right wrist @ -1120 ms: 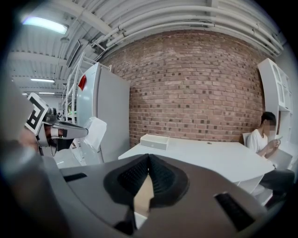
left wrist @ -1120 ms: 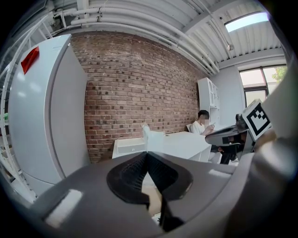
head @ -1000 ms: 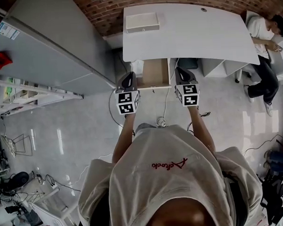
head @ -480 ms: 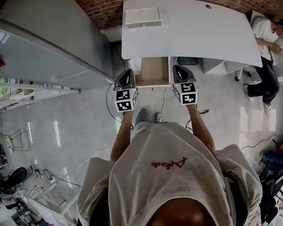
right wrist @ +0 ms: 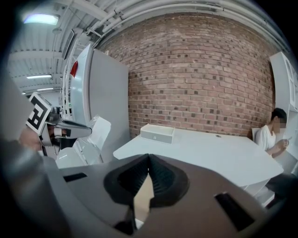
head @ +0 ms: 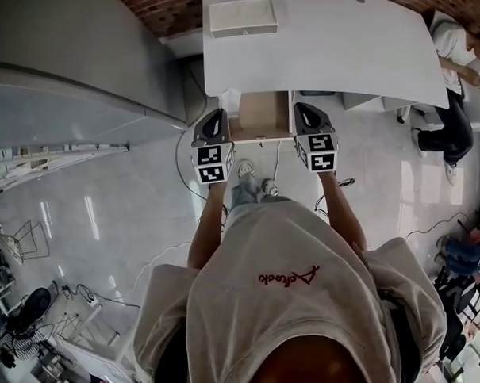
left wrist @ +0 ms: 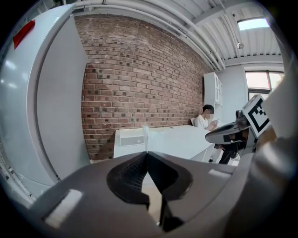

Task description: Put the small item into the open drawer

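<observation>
The open drawer [head: 260, 114], with a bare wooden bottom, sticks out from under the white desk [head: 337, 47]. My left gripper [head: 218, 116] hangs at the drawer's left front corner and my right gripper [head: 304, 110] at its right front corner. In the left gripper view the left gripper [left wrist: 146, 153] is shut. A thin pale sliver [left wrist: 145, 135] rises just past its tips, and I cannot tell whether it is held. In the right gripper view the right gripper [right wrist: 149, 156] is shut with nothing between its pads. No other small loose item shows.
A small white drawer box [head: 243, 17] sits at the desk's back left. A tall grey cabinet [head: 76, 75] stands to the left. A person [head: 449, 74] sits at the desk's right end. Cables [head: 347, 182] lie on the floor near my feet [head: 251, 178].
Both grippers have moved forward and down to the drawer's front corners. The desk and drawer have come nearer in the head view. The jaws stayed shut.
</observation>
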Demonstrator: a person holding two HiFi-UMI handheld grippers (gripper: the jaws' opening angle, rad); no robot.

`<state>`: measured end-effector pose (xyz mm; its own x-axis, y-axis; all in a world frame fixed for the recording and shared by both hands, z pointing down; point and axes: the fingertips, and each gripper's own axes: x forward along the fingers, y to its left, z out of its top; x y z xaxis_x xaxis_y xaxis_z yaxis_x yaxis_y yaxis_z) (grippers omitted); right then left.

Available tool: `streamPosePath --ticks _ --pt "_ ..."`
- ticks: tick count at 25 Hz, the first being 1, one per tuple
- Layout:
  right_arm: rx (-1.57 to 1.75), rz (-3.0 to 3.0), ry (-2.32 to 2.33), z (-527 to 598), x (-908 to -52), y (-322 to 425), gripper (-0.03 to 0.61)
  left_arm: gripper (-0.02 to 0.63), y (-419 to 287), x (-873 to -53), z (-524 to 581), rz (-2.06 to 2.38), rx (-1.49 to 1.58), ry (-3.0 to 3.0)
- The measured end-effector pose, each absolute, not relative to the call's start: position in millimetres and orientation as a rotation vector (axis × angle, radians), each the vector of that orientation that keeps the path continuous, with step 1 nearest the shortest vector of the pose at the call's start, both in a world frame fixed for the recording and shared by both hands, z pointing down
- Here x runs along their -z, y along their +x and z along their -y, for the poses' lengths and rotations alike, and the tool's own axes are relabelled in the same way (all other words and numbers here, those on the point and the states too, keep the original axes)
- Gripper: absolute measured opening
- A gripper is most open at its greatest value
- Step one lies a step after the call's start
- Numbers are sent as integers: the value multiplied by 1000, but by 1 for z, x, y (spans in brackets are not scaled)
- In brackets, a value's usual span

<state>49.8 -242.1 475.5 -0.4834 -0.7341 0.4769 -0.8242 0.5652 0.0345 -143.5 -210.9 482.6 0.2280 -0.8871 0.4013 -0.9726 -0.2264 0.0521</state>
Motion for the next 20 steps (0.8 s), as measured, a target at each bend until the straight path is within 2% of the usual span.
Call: streamPosePath --ticks 10,20 --pt "-338 2276 1242 257 -507 14 12 9 -182 -517 219 1663 -428 2175" --pt "-404 2215 1268 257 -546 14 12 9 -172 -566 213 1538 -473 2177"
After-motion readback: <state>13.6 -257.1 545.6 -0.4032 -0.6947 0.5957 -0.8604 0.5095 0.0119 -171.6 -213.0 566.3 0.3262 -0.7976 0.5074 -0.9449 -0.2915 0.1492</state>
